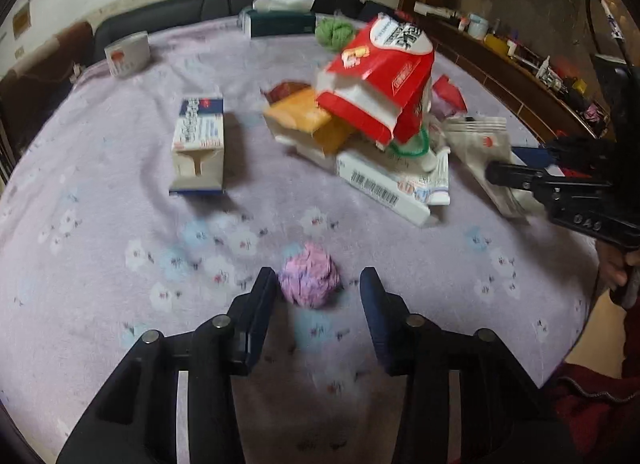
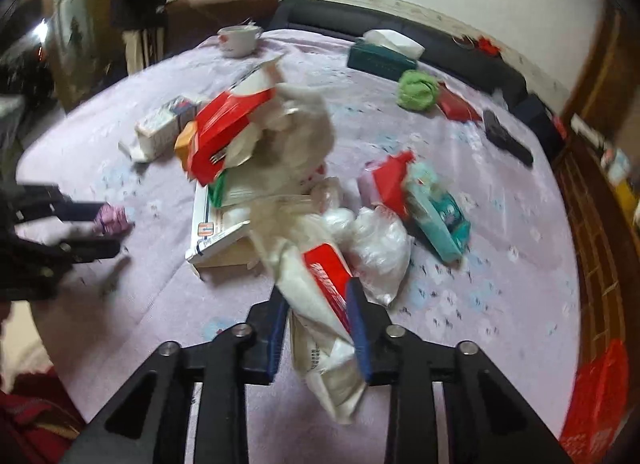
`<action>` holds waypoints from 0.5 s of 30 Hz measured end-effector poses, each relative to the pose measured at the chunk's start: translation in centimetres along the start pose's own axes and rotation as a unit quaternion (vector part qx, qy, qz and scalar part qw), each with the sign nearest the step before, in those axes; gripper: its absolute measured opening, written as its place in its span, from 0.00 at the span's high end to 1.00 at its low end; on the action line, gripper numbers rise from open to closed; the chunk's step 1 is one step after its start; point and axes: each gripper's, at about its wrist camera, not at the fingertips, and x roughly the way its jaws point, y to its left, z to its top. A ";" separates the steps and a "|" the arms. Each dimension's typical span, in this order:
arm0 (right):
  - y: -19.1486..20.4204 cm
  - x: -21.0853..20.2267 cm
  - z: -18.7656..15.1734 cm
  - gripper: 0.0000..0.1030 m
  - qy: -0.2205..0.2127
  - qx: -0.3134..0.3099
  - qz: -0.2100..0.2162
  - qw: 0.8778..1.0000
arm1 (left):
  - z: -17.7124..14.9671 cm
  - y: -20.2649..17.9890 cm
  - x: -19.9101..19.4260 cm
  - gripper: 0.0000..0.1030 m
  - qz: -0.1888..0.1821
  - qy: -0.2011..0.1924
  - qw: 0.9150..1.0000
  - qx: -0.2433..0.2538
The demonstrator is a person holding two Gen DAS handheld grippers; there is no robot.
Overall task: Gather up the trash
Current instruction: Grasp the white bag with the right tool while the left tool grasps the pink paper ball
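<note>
While the left gripper [image 1: 318, 284] sat spread, the pink paper ball [image 1: 309, 281] lay between its jaws, touching the left one; right gripper [image 2: 318, 304] pinched a white-and-red wrapper [image 2: 320, 288].

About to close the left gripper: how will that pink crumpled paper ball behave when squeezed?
The pink paper ball looks loosely crumpled, so it will probably crush and feel very light. Being roundish on a soft tablecloth, it may roll or nudge away if one finger of the open left gripper touches first.
</note>
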 end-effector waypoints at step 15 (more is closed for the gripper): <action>-4.8 -4.1 -2.8 0.77 -0.072 0.197 0.105 0.972 | 1.5 -1.4 -0.9 0.74 -0.016 -0.038 0.999 -0.017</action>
